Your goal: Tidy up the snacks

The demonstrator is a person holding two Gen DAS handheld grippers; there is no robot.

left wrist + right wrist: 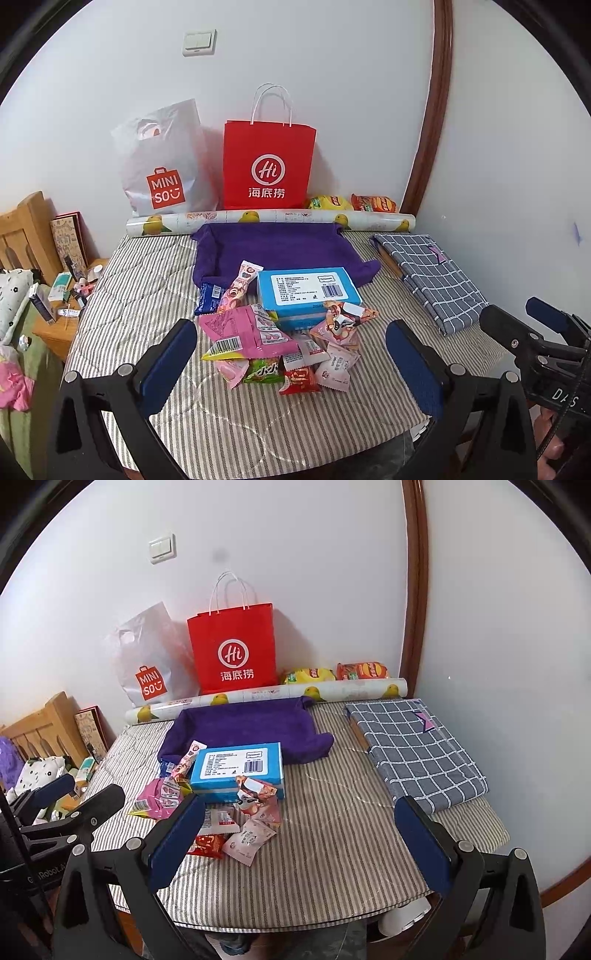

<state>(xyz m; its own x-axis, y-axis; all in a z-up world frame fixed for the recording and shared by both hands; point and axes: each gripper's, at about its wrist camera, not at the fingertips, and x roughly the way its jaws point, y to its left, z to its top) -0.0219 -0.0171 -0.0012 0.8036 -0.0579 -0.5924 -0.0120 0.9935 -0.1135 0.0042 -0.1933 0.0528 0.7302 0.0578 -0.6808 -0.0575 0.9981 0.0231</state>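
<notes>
A pile of snacks lies on the striped table cover (147,295): a blue box (308,291) (240,768), a pink packet (243,328) (159,801), a red packet (299,380) (207,845), a green packet (264,371), pale pink packets (334,369) (249,840) and a tall pink stick pack (240,284). A purple cloth tray (273,251) (243,723) sits behind the pile. My left gripper (291,365) is open and empty, low over the near side of the pile. My right gripper (301,842) is open and empty, right of the pile.
A red paper bag (267,166) (234,651) and a white MINISO bag (166,166) (147,657) stand at the wall. A patterned roll (269,219), two chip bags (351,202) and a folded checked cloth (417,746) lie at the back and right. A cluttered nightstand (70,295) is left.
</notes>
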